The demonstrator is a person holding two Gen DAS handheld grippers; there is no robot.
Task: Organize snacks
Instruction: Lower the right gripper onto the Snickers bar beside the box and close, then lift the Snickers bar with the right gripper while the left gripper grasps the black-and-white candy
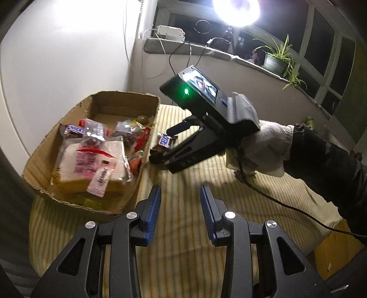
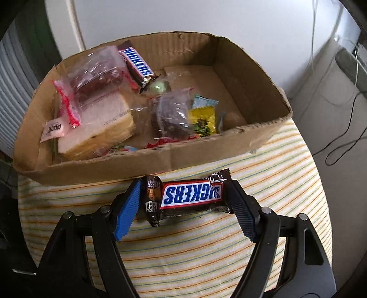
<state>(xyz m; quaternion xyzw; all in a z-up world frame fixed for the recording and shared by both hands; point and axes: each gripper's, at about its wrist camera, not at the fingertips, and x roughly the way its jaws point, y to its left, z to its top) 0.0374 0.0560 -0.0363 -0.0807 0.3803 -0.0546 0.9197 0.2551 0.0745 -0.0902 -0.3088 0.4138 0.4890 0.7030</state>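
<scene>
A cardboard box sits on a striped cloth and holds wrapped bread, a Snickers bar and several small snack packets. It also shows in the left wrist view. My right gripper has its blue pads against both ends of a second Snickers bar, just in front of the box's near wall. This bar also shows in the left wrist view. My left gripper is open and empty over the cloth, right of the box.
The striped cloth covers the small table. A window sill with a potted plant and a bright lamp lies behind. A cable trails from the right gripper across the cloth.
</scene>
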